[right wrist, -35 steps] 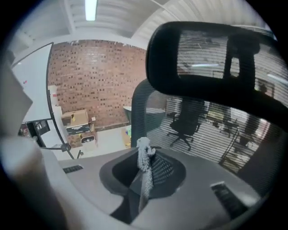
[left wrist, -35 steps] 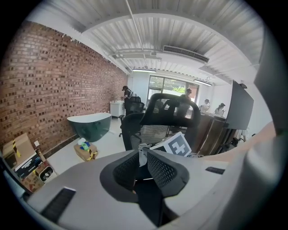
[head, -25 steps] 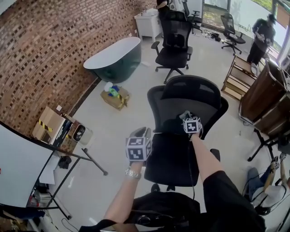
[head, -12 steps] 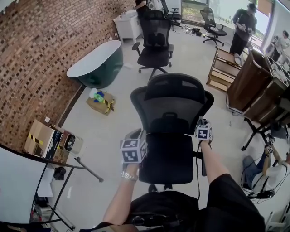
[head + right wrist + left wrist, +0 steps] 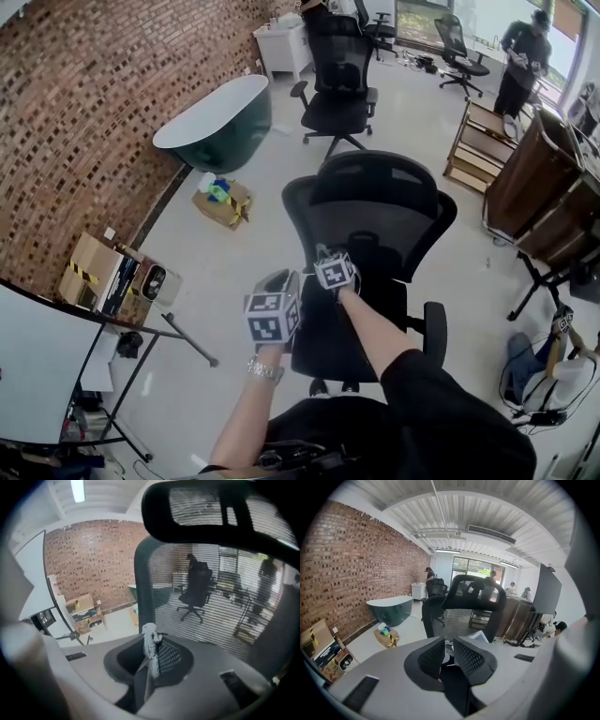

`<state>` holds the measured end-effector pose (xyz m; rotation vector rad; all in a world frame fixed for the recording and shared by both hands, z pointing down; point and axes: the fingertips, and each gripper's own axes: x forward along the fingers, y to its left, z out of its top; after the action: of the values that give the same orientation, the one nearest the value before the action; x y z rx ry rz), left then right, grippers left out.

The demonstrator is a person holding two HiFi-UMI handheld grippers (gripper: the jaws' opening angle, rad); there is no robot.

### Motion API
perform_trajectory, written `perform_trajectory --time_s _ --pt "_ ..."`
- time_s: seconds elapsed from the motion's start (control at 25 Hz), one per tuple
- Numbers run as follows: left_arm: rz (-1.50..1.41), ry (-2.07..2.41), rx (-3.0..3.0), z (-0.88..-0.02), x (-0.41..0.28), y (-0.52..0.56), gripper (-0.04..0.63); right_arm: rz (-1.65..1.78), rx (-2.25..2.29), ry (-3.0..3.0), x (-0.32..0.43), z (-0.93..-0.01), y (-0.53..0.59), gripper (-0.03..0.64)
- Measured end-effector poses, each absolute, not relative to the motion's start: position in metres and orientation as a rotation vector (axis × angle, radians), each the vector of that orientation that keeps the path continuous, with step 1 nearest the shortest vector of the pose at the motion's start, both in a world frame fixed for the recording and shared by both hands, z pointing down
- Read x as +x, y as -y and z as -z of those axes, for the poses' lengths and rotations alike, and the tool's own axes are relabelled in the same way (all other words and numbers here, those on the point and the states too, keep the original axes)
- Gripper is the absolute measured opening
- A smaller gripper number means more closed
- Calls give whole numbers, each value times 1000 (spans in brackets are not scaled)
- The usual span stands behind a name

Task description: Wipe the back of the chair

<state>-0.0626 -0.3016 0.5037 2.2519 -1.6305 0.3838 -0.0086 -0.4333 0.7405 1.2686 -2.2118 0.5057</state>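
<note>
A person is standing behind a black mesh office chair (image 5: 375,211), holding a gripper in each hand. The right gripper (image 5: 336,270) is reaching toward the lower left side of the chair's back, and its fingers (image 5: 168,657) are pinching a white knobbly cloth (image 5: 150,646). In the right gripper view the mesh back is filling the frame just ahead; whether cloth and mesh are touching cannot be told. The left gripper (image 5: 272,314) is hovering nearer the person, beside the seat, its fingers (image 5: 432,654) standing slightly spread with nothing between them. A green bathtub (image 5: 220,117) is sitting by the brick wall (image 5: 84,112).
</note>
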Motion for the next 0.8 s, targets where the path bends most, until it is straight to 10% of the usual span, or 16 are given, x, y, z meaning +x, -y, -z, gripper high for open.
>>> perform_trajectory --time_s 0.8 --pt "-363 1516 2274 -528 -42 309 61 -528 1968 1544 426 -733 394 46"
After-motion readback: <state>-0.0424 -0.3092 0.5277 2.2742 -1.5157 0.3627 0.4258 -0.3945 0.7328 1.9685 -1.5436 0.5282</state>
